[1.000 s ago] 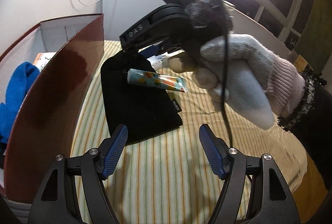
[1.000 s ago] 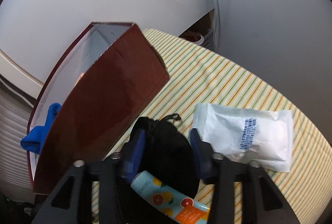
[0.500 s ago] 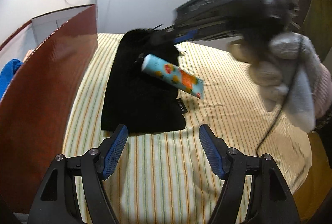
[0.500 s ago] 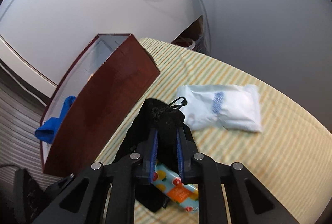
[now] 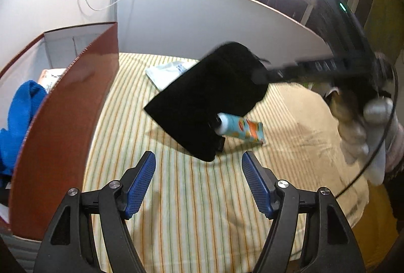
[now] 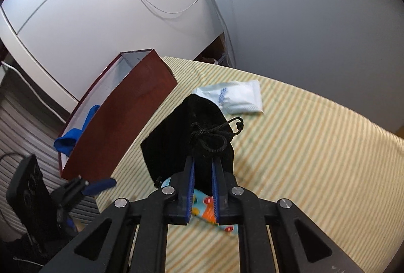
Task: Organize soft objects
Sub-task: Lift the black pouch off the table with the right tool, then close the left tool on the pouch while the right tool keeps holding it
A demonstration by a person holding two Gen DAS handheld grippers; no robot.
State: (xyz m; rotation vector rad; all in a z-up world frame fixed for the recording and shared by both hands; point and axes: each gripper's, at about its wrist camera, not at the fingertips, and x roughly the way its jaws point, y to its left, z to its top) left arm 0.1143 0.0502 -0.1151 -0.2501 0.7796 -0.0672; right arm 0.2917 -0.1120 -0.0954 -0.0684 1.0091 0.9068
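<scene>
A black drawstring pouch (image 6: 181, 136) hangs tilted above the striped cloth, and my right gripper (image 6: 203, 167) is shut on its gathered neck. In the left wrist view the same pouch (image 5: 209, 96) is lifted at its top end by the right gripper (image 5: 260, 76), with its low corner near the cloth. A fruit-print tube (image 5: 242, 130) lies just beside that corner. A white soft packet (image 6: 237, 98) lies flat behind the pouch. My left gripper (image 5: 198, 179) stands open and empty, in front of the pouch.
A tall brown box (image 5: 63, 121) stands on the left with a blue cloth (image 5: 20, 116) inside. A gloved hand (image 5: 361, 131) holds the right gripper. A white partition (image 6: 303, 20) rises behind the striped tabletop (image 5: 197, 209).
The right gripper closed on the pouch's neck and carried it up and to the right. The tube came off the pouch onto the cloth. The left gripper stayed open.
</scene>
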